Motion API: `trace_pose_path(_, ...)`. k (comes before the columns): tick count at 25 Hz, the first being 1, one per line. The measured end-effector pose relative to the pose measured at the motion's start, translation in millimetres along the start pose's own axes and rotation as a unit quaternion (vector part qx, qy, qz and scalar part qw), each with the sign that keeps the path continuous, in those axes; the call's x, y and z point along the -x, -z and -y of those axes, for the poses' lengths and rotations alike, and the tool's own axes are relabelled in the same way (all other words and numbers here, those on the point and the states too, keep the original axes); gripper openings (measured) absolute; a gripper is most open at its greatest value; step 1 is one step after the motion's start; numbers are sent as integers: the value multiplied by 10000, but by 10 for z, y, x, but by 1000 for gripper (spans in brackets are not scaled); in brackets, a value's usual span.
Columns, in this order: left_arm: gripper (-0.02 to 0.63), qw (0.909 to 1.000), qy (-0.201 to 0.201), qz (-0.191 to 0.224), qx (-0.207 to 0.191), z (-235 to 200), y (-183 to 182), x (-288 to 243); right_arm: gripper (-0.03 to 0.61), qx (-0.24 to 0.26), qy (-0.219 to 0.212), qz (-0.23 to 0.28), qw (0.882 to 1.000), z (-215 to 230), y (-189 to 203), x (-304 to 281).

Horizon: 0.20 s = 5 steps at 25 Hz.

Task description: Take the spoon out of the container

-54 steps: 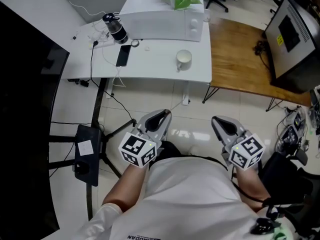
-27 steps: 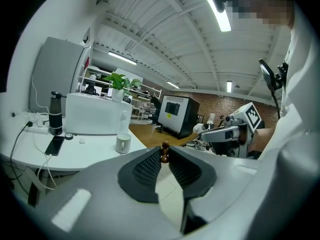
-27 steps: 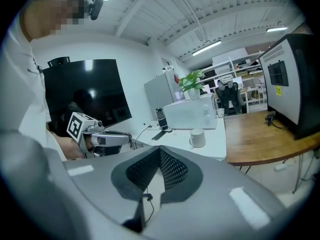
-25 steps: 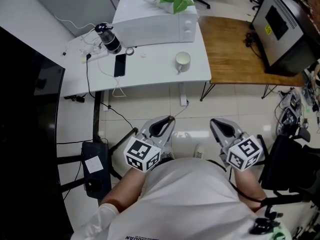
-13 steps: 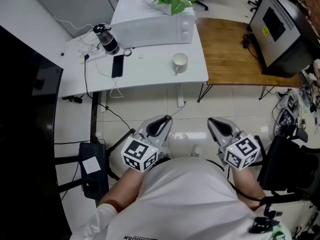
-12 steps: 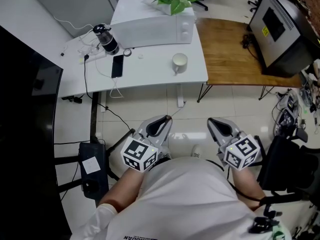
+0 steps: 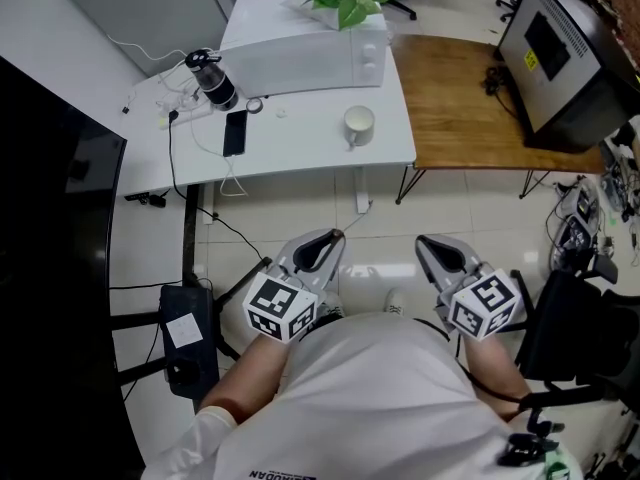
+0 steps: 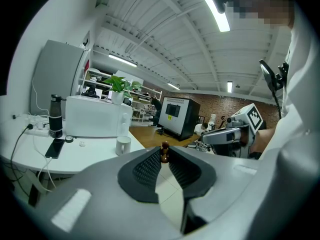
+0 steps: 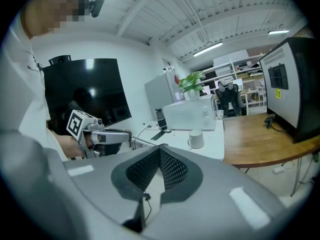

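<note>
- Carrying everything the task needs, the white surface point(image 7: 300, 153) stands well apart from the person, so nothing on it is within reach of either tool.
- The microwave point(image 7: 300, 43) sits along the back of the surface, leaving the front strip free for smaller items.
- The left tool point(image 7: 328, 242) is held close to the body, its jaws narrowed onto a small brown piece at their tips.
- The right tool point(image 7: 430, 245) rests level beside it, jaws closed with nothing between them, likely a carrying pose.
- The white mug point(image 7: 358, 125), probably the container, stands upright near the surface's front edge, easy to approach; no spoon shows in it from here.
- The small brown piece point(image 8: 164, 152) is pinched only by the left pad tips; what it belongs to I cannot tell.
</note>
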State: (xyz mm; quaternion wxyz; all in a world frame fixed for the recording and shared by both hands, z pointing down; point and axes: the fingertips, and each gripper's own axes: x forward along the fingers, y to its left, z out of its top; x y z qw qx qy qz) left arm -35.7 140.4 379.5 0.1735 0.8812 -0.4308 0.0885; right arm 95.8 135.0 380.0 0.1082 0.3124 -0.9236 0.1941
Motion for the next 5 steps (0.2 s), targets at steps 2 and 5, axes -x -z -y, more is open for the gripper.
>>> trace_pose_path(2, 54, 10000, 5, 8, -5, 12, -10, -14, 5, 8, -6, 5, 10000, 2, -6, 7)
trace_pose_path(5, 53, 10000, 18, 27, -21, 32, -30, -41, 5, 27, -4, 10, 10000, 12, -16, 20)
